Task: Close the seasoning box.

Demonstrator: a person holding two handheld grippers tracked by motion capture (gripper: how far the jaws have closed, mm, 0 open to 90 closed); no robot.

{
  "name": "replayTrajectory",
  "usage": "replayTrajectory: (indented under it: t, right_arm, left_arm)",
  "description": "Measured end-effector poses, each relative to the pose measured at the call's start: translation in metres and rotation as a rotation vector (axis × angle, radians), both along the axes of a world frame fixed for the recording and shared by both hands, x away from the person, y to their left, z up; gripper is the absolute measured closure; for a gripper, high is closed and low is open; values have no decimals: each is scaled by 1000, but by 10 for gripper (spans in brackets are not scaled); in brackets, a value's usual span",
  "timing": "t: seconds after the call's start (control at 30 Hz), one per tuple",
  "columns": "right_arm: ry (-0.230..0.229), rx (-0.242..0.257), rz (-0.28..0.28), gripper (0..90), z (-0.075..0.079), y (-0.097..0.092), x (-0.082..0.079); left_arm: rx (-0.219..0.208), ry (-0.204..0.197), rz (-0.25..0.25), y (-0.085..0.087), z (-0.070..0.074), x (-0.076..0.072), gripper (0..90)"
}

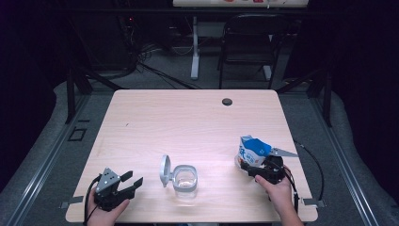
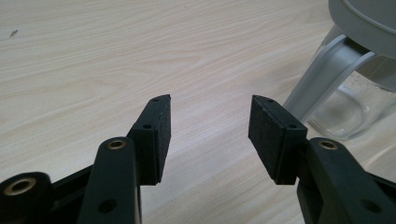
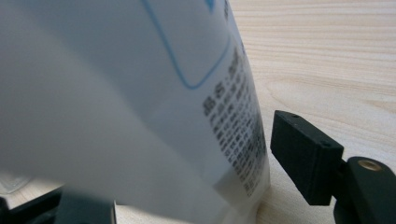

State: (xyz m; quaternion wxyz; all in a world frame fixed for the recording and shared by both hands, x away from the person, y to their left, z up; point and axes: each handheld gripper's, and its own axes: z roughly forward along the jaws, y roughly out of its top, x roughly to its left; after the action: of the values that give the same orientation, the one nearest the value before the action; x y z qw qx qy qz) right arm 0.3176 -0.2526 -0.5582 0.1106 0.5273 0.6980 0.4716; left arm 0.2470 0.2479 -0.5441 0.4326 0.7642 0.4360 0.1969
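The right hand-held gripper (image 1: 254, 165) stood spread around a blue-and-white paper carton (image 1: 252, 151) near the pale woodgrain desk's (image 1: 188, 117) right edge; the left hand-held gripper (image 1: 132, 181) gaped empty beside a clear glass jar (image 1: 184, 178).

Seen against the table (image 1: 197, 117), the left gripper (image 1: 132, 181) at its near left corner is a black body with a grey three-cornered plate on top, dotted with small holes, and a black cable looping from its rear. The right gripper (image 1: 249, 168) near the near right corner is black too, with a grey pointed plate and a thin black cable curving away. Up close, each jaw ends in a flat rectangular black pad with small screw holes, hinged on brass-ringed pivots.
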Motion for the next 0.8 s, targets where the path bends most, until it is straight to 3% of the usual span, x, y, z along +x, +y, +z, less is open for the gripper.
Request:
replayTrajectory:
  t: [0.27,0.3,0.33,0.37,0.63,0.67,0.8]
  right_arm:
    - [7,-7,1,317,-2,1,2]
    - [24,-73,18,317,-1,-2,2]
    - [24,-73,18,317,-1,-2,2]
    - [13,-32,13,315,-2,0,2]
    - [21,-39,17,312,-3,-1,3]
    - [30,-70,20,311,-2,-2,3]
    - [23,-38,16,303,-4,0,3]
  left_arm:
    - [5,2,1,0,0,0,500]
    - [6,1,1,1,0,0,500]
    - [6,1,1,1,0,0,500]
    - [5,3,1,1,0,0,500]
    - [5,4,1,1,0,0,500]
    - [6,4,1,1,0,0,500]
    - [1,1,2,1,0,0,499]
